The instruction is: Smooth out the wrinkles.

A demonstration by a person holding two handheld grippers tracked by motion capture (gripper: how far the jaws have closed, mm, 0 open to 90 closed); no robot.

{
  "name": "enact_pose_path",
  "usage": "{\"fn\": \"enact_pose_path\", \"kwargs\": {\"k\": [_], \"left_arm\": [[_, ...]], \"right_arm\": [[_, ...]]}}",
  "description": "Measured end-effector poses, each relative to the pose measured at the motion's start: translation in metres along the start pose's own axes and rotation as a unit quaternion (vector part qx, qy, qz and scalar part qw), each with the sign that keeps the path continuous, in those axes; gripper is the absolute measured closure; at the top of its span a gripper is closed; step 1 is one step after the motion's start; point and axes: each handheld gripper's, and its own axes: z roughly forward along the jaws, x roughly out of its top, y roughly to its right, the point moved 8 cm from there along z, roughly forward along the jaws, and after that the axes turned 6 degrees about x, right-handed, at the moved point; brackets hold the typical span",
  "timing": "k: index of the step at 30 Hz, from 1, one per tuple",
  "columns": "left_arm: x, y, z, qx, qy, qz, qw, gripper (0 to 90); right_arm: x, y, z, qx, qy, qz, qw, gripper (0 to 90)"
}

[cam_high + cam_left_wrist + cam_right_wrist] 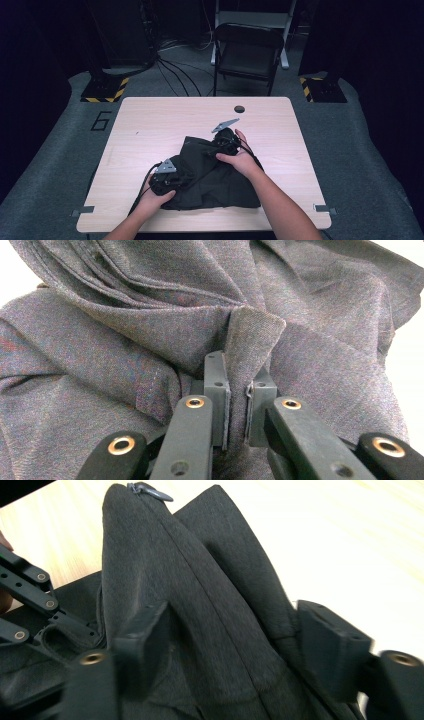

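Observation:
A dark crumpled garment lies on the near half of the wooden table. My left gripper is at the garment's left edge. In the left gripper view it is shut on a raised fold of the cloth, pinched between its pads. My right gripper sits at the garment's far edge. In the right gripper view its jaws stand apart on either side of a ridge of cloth, the right pad off the fabric. A zipper pull shows at the ridge's top.
A folding chair stands beyond the table's far edge, with cables on the floor beside it. A small round hole is in the tabletop near the far edge. Bare wood lies left, right and beyond the garment.

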Motion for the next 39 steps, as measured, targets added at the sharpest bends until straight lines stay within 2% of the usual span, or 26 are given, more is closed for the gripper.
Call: {"fn": "enact_pose_path", "kwargs": {"k": [2, 5, 6, 7, 10, 13, 15, 18, 20, 21, 24, 26, 28, 30, 32, 35, 39], "left_arm": [[0.000, 0.000, 0.000, 0.000, 0.001, 0.000, 1.0000, 83.4], [0.000, 0.000, -0.001, -0.010, 0.000, -0.006, 0.9999, 82.9], [0.000, -0.001, -0.001, -0.010, 0.001, -0.008, 0.9999, 82.6], [0.000, -0.001, -0.001, -0.011, 0.002, -0.008, 0.9999, 82.3], [0.000, 0.000, -0.002, -0.014, 0.004, -0.011, 0.9998, 81.1], [0.001, 0.001, -0.004, -0.017, 0.005, -0.017, 0.9997, 78.7], [0.003, 0.003, -0.006, -0.023, 0.006, -0.024, 0.9994, 74.0], [0.006, 0.006, -0.011, -0.017, 0.009, -0.010, 0.9998, 64.9], [0.010, 0.008, -0.016, -0.015, 0.016, -0.015, 0.9996, 58.5], [0.012, 0.009, -0.019, -0.010, 0.025, -0.024, 0.9994, 55.6], [0.019, 0.006, -0.028, 0.008, 0.038, -0.028, 0.9989, 49.4], [0.022, 0.006, -0.032, 0.008, 0.041, -0.022, 0.9989, 52.0], [0.025, 0.006, -0.034, 0.002, 0.041, -0.020, 0.9990, 65.1], [0.026, 0.007, -0.035, 0.002, 0.043, -0.021, 0.9989, 73.8], [0.029, 0.005, -0.040, 0.014, 0.049, -0.009, 0.9987, 79.3], [0.031, 0.004, -0.047, 0.008, 0.054, -0.016, 0.9984, 81.0], [0.029, 0.004, -0.051, 0.005, 0.044, -0.003, 0.9990, 81.4]], "right_arm": [[-0.002, 0.002, -0.002, -0.005, 0.003, -0.002, 1.0000, 45.5], [-0.004, 0.004, -0.006, -0.009, 0.004, 0.000, 1.0000, 57.4], [-0.006, 0.001, -0.009, -0.012, -0.005, 0.012, 0.9998, 61.2], [-0.007, 0.002, -0.010, -0.013, -0.007, -0.005, 0.9999, 64.8], [-0.009, -0.002, -0.016, -0.014, -0.011, -0.017, 0.9997, 72.5], [-0.012, -0.006, -0.021, -0.020, -0.004, -0.032, 0.9993, 74.8], [-0.017, -0.008, -0.024, -0.026, 0.011, -0.037, 0.9989, 75.0], [-0.027, -0.011, -0.030, -0.029, 0.037, -0.033, 0.9984, 75.0], [-0.034, -0.012, -0.035, -0.030, 0.055, -0.026, 0.9977, 74.9], [-0.037, -0.012, -0.038, -0.032, 0.061, -0.022, 0.9974, 75.0], [-0.043, -0.012, -0.044, -0.030, 0.076, -0.011, 0.9966, 74.8], [-0.045, -0.011, -0.048, -0.031, 0.083, -0.011, 0.9960, 74.7], [-0.048, -0.011, -0.051, -0.029, 0.087, -0.009, 0.9958, 74.5], [-0.049, -0.011, -0.052, -0.030, 0.089, -0.013, 0.9955, 74.5], [-0.053, -0.010, -0.057, -0.032, 0.094, -0.013, 0.9950, 74.3], [-0.058, -0.011, -0.061, -0.032, 0.102, -0.013, 0.9942, 73.9], [-0.066, -0.017, -0.065, -0.035, 0.100, -0.029, 0.9939, 73.0]]}}
